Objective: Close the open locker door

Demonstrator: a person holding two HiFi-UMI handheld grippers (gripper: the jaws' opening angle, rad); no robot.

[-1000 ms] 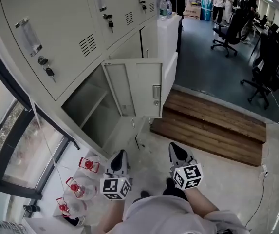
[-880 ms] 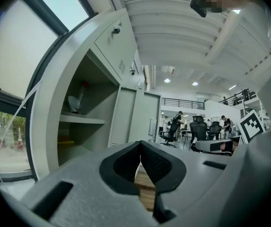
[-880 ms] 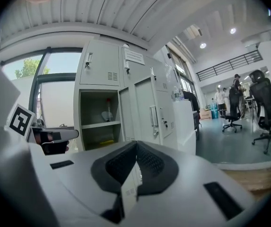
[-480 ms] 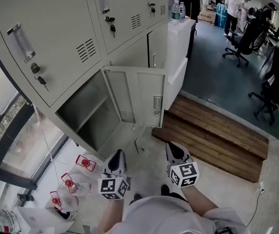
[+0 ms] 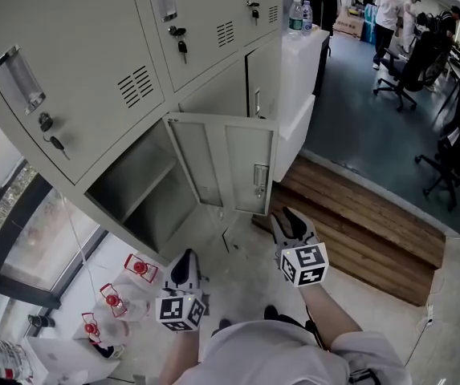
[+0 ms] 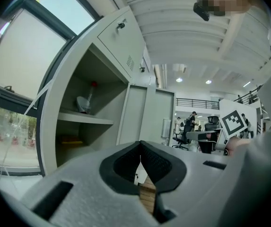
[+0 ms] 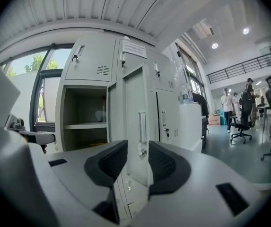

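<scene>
Locker door point(image 5: 234, 167) stands ajar ahead of the right gripper's point(image 5: 291, 216) just-opened, empty fingers; left gripper's point(image 5: 184, 258) fingers closed.

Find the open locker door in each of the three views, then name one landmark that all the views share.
Head view: the open locker door is at the centre, swung out towards the viewer.
Left gripper view: the door is at the centre, right of the open compartment.
Right gripper view: the door is at the centre, seen almost edge-on.
Shared landmark: the shelf inside the open compartment.
</scene>
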